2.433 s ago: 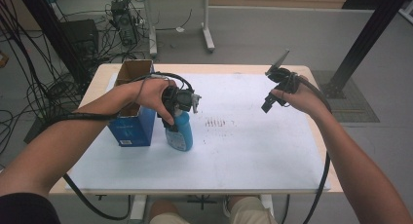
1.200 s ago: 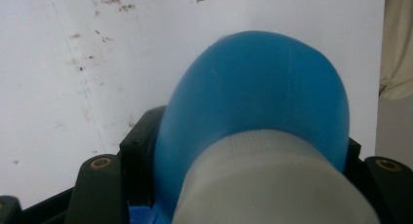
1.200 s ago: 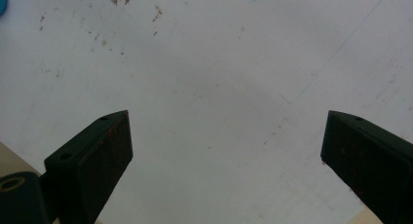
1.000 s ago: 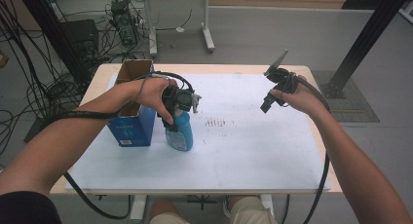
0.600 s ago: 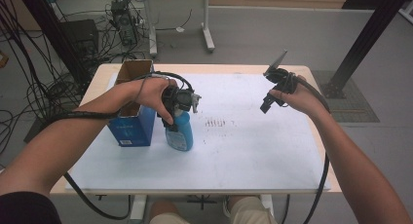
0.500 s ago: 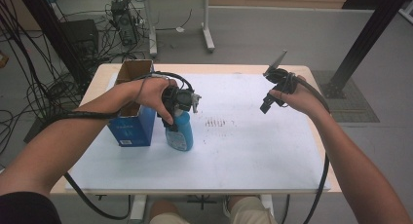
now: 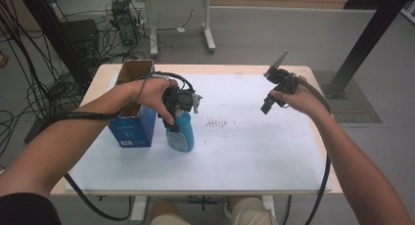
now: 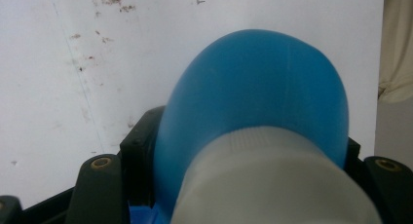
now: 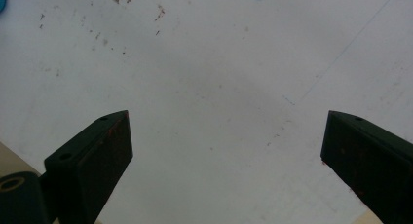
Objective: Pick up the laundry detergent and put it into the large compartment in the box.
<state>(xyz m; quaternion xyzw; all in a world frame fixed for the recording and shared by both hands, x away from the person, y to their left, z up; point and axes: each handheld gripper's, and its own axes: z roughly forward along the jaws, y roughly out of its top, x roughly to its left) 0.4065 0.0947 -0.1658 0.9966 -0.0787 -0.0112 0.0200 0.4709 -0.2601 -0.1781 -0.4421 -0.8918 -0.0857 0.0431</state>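
Gripping the blue plastic bottle (image 7: 180, 134) near its white cap, the left gripper (image 7: 178, 100) is clenching it; lifting straight up (slowly) seems wise while the right gripper (image 9: 226, 160) is hovering released.

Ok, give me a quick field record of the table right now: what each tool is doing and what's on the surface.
left tool: shut on the blue plastic bottle with a white cap, bottle upright on the table
right tool: open, holding nothing, raised above the table's right side
blue cardboard box with open top: standing just left of the bottle
white table surface: brownish specks near the middle
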